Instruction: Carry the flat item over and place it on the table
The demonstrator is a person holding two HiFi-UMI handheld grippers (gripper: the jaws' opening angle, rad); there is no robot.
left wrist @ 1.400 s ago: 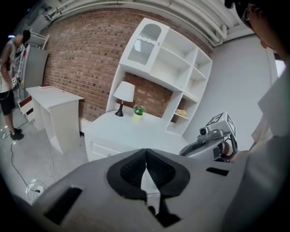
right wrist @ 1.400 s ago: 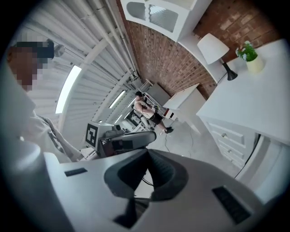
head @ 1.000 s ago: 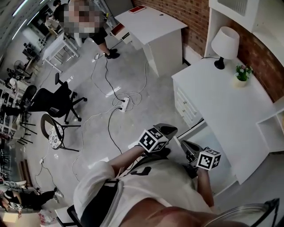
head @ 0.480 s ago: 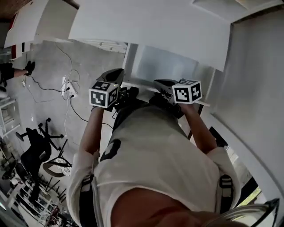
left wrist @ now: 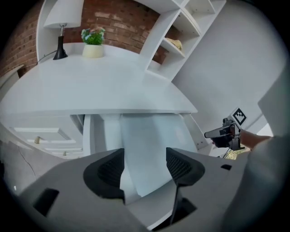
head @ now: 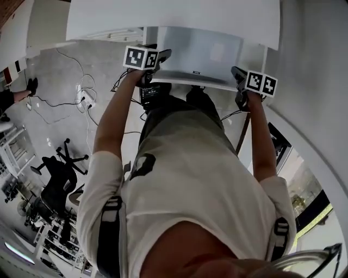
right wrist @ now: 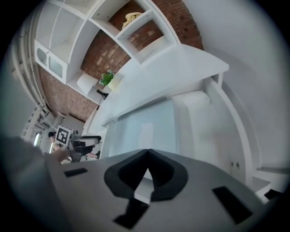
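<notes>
Flat panel (head: 198, 54): smooth pale sheet, faintly frosted with a soft sheen; plastic or glass, can't tell. Table (head: 163, 16) is white, smooth, matt, painted-looking; brick wall (left wrist: 122, 20) is rough, red and matt. Floor (head: 49, 76) looks like grey concrete with a slight gloss, shirt (head: 185, 179) is soft white cloth, lamp shade (left wrist: 63, 11) is matt white.

The white table (left wrist: 104, 86) carries a lamp (left wrist: 63, 16) and, beside it, what looks like a small potted plant (left wrist: 93, 43).
</notes>
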